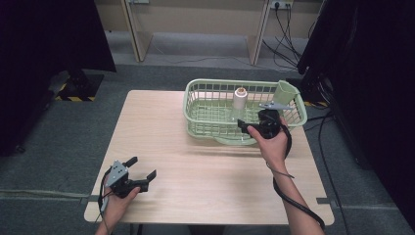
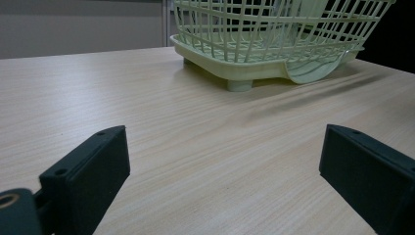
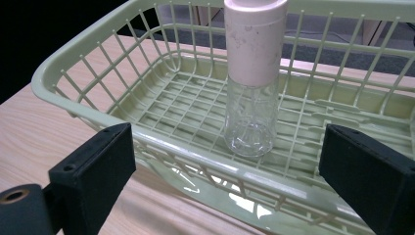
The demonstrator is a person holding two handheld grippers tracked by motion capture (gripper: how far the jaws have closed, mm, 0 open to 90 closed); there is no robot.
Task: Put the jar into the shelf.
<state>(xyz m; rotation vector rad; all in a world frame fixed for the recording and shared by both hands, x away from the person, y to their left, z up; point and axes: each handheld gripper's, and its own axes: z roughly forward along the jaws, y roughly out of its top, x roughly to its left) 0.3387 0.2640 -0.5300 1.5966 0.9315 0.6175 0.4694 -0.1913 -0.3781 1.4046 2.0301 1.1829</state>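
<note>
Holding my right tongs (image 3: 225, 171) apart at the green basket's (image 3: 147, 142) near rim, bottle (image 3: 252, 88) upright at twelve o'clock; left tongs (image 1: 142, 172) also apart over the table (image 1: 195, 176).

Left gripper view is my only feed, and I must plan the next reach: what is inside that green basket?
Observer: A bottle with a clear body and a pale pink cap stands upright on the floor of the basket.
Operator: Where is the right gripper?
Observer: The right gripper is at the basket's near rim, jaws open and pointed at the bottle, not touching it.
Operator: Anything else on the basket?
Observer: A green cup-like holder sits at its far right corner.
</note>
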